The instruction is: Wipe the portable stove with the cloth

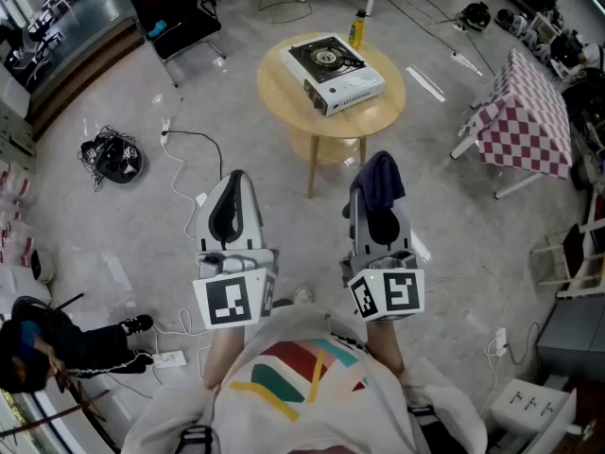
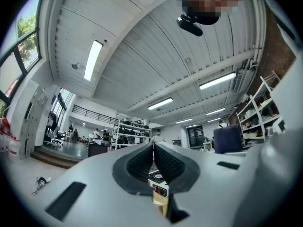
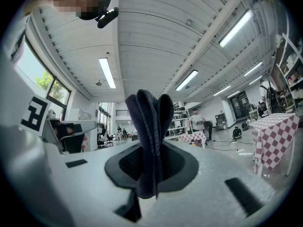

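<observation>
The portable stove (image 1: 335, 72) is white with a dark burner and sits on a round wooden table (image 1: 284, 97) ahead of me. A sliver of the stove (image 2: 160, 189) shows through the left gripper's jaws. My left gripper (image 1: 234, 183) is shut with nothing in it, well short of the table; in the left gripper view the left gripper (image 2: 153, 152) has its pads pressed together. My right gripper (image 1: 376, 185) is shut on a dark blue cloth (image 1: 379, 180), also short of the table. The cloth (image 3: 148, 131) stands folded upward between the right gripper's (image 3: 150, 162) jaws.
A yellow bottle (image 1: 356, 28) stands at the table's far edge. A black chair (image 1: 175, 12) is at the back left, a checkered-cloth table (image 1: 527, 116) at the right. Cables and a power strip (image 1: 170, 358) lie on the floor at the left.
</observation>
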A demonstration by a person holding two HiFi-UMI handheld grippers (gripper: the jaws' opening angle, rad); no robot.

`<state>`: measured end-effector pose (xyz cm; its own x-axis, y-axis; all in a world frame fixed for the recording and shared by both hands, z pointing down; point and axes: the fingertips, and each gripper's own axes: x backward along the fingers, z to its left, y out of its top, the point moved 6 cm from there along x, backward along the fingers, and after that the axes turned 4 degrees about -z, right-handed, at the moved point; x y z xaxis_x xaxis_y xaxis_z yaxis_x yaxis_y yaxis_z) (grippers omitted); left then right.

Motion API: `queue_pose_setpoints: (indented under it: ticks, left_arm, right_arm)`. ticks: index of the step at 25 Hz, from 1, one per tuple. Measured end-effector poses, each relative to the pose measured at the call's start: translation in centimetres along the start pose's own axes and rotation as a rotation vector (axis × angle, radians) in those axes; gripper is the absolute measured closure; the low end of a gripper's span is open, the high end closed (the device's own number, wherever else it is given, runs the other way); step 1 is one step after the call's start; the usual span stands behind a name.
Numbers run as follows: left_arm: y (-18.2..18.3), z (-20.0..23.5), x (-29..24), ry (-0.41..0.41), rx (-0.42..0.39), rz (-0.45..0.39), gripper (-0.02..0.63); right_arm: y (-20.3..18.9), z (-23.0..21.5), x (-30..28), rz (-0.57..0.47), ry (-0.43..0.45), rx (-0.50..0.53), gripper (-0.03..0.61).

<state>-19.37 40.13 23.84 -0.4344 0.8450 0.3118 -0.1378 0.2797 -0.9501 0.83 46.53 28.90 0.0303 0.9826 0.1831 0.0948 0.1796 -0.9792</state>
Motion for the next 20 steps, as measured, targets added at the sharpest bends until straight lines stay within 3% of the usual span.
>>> queue_pose_setpoints:
  ticks: [9, 20]
  left_arm:
    - [0.2, -0.1, -0.5, 0.004, -0.003, 0.000, 0.606]
    - [-0.3, -0.1, -0.7, 0.008, -0.011, 0.014, 0.606]
  right_arm:
    - [0.2, 0.0, -0.4, 0.000, 0.018, 0.028, 0.545]
    - [-0.3, 0.4, -1.2, 0.018, 0.135, -0.093, 0.546]
